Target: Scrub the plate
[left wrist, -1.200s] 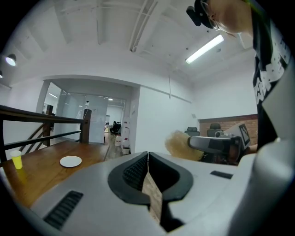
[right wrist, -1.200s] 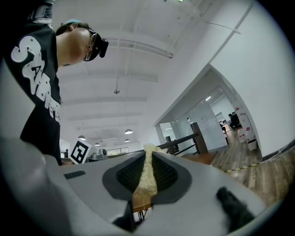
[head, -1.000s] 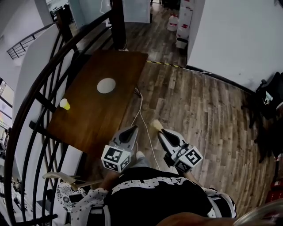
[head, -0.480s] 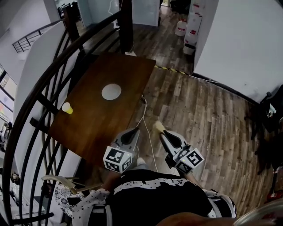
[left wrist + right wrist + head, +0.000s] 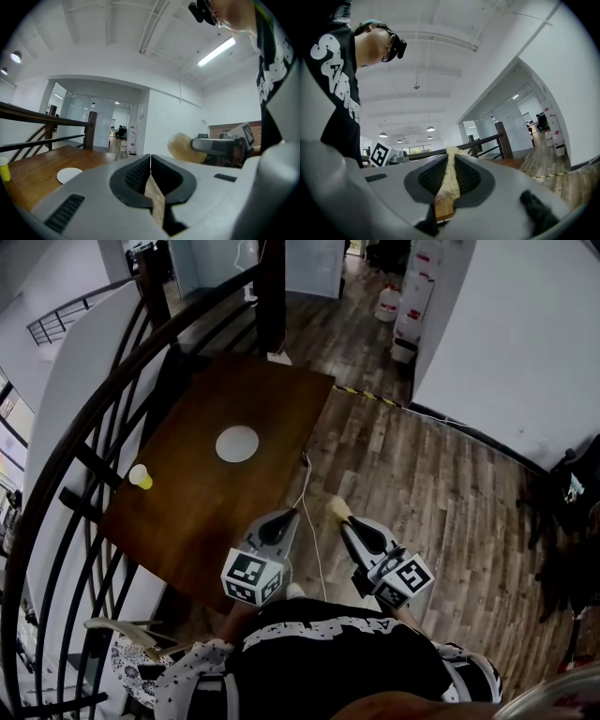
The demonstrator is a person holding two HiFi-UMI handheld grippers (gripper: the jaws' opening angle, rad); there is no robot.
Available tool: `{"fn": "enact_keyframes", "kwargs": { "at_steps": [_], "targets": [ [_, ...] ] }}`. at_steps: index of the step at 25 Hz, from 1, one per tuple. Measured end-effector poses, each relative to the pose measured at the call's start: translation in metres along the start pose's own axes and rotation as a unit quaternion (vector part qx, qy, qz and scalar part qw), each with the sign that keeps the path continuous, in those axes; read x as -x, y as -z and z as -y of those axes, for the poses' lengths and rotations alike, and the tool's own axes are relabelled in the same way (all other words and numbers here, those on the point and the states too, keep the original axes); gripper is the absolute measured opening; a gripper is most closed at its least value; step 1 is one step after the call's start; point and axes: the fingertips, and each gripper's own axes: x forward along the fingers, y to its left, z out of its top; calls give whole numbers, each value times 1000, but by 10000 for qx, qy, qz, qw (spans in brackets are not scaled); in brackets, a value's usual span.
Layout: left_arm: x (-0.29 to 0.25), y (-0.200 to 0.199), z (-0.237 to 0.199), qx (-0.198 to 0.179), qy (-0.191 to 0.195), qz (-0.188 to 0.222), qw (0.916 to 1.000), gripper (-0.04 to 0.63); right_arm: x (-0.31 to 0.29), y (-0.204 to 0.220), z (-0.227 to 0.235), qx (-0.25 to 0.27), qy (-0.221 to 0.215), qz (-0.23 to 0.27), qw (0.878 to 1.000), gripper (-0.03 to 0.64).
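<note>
Right gripper [image 5: 450,159] fingers clamped on pale yellow fibrous scrubber [image 5: 449,180]. Left gripper [image 5: 150,161] fingers pressed together, empty. Both short of dark wooden table [image 5: 211,507]. Round white plate [image 5: 236,443] mid-table, well apart from scrubber. Table and plate drawn nearer in head view: approach underway, scrubbing not begun.

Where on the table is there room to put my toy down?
Lots of room. The wooden table is bare beyond the white plate, and between the plate and the near edge. Only the edge by the railing holds a yellow cup.
</note>
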Motion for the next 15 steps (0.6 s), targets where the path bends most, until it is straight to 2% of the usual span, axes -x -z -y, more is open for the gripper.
{"fn": "enact_keyframes", "kwargs": {
  "at_steps": [4, 10, 15],
  "targets": [
    [-7, -3, -20, 139, -35, 51, 9999, 15, -20, 1, 5, -215, -81, -151, 9996, 49],
    [-22, -8, -49, 127, -184, 117, 9997, 15, -50, 0, 20, -134, -246, -248, 9993, 49],
    [-22, -6, -67, 103, -335, 97, 9993, 15, -71, 0, 26, -49, -420, -100, 9991, 49]
  ]
}}
